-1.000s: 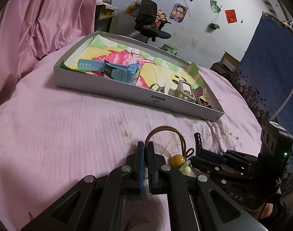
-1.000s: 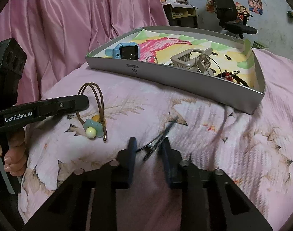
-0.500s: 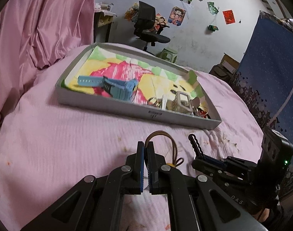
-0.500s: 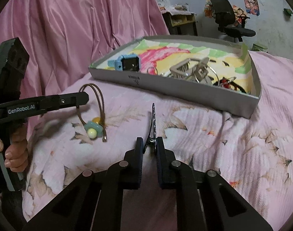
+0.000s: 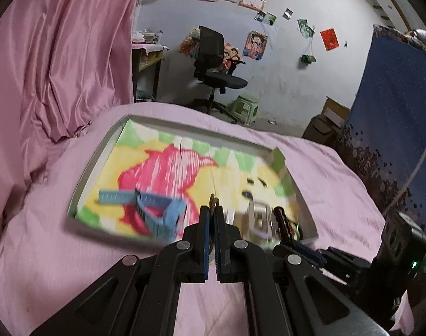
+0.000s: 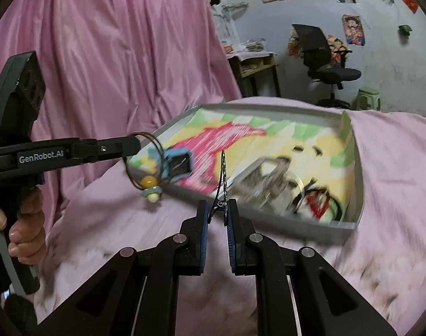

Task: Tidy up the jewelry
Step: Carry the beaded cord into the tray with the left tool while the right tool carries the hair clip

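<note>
Currently left gripper (image 6: 134, 143) fingers pinching brown cord bracelet (image 6: 150, 165), beads dangling clear of bed, near tray (image 6: 350, 225) corner; only visible from right wrist view. Right gripper (image 6: 217, 211) fingers clamped on hair clip (image 6: 223, 173), upright above tray's front wall. Blue watch (image 5: 154, 210) inside tray.

1. The curtain (image 6: 123, 56) is glossy pink cloth with a satin sheen.
2. The bedspread (image 5: 44, 238) is matt pink cloth, finely ribbed.
3. The tray (image 6: 358, 184) looks like smooth grey cardboard, lined with printed paper.
4. The hair clip (image 6: 223, 173) is thin, shiny metal.
5. The watch (image 5: 157, 210) strap is matt blue plastic.
6. The hair tie (image 6: 148, 165) is brown cord with glossy beads.
</note>
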Action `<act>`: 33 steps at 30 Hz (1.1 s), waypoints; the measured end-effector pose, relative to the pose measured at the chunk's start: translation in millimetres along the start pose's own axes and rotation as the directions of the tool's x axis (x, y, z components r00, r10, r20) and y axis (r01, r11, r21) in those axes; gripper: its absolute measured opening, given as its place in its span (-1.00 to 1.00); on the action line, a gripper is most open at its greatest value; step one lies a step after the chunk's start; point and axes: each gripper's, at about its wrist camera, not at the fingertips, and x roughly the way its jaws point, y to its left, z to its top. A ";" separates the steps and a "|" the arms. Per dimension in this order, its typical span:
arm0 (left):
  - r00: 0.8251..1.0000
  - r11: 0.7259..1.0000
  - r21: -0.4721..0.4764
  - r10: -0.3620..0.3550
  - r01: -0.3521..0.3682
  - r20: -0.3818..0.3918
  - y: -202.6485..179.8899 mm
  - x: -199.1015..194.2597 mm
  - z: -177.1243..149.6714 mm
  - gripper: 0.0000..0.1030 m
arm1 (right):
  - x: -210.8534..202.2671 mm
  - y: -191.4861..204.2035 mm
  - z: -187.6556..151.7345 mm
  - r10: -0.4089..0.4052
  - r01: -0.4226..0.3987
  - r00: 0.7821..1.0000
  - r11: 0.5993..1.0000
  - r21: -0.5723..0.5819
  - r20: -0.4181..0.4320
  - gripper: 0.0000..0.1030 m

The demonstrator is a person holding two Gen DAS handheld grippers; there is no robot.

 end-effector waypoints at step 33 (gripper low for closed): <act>0.996 1.000 -0.023 0.010 -0.012 -0.088 8.8 59.6 -16.5 -0.93 | 40.7 -11.4 13.4 -0.043 0.044 0.997 0.999 0.006 -0.068 -0.73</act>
